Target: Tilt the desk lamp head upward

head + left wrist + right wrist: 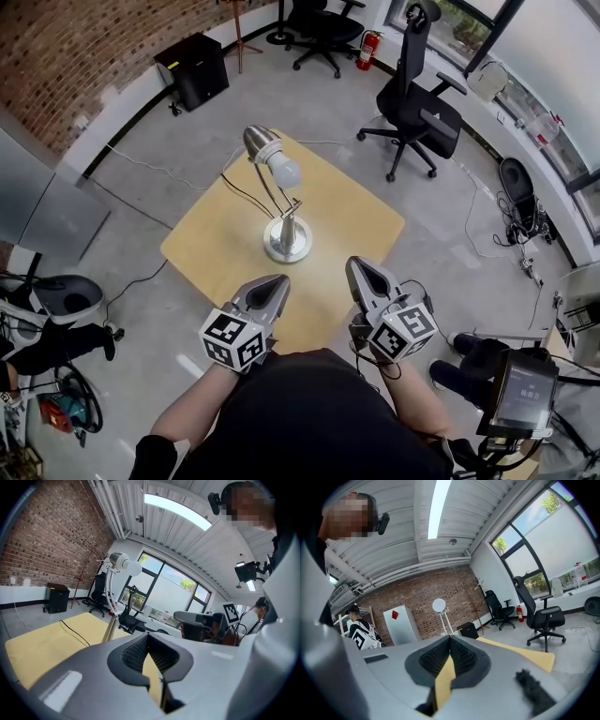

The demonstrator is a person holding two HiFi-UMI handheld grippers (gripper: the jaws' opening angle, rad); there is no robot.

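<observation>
**Both my grippers closed and empty, lamp standing clear on the table**

Seen from above, I hold my left gripper [277, 283] and right gripper [357, 266] side by side over the near edge of a yellow table [361, 220]. The jaws of each are pressed together with nothing between them. The lamp [288, 232] stands on its round base near the table's middle, just beyond both grippers and touching neither. Its head [262, 143] tops a slanted arm that leans away to the left, and its white bulb [284, 172] angles downward.
</observation>
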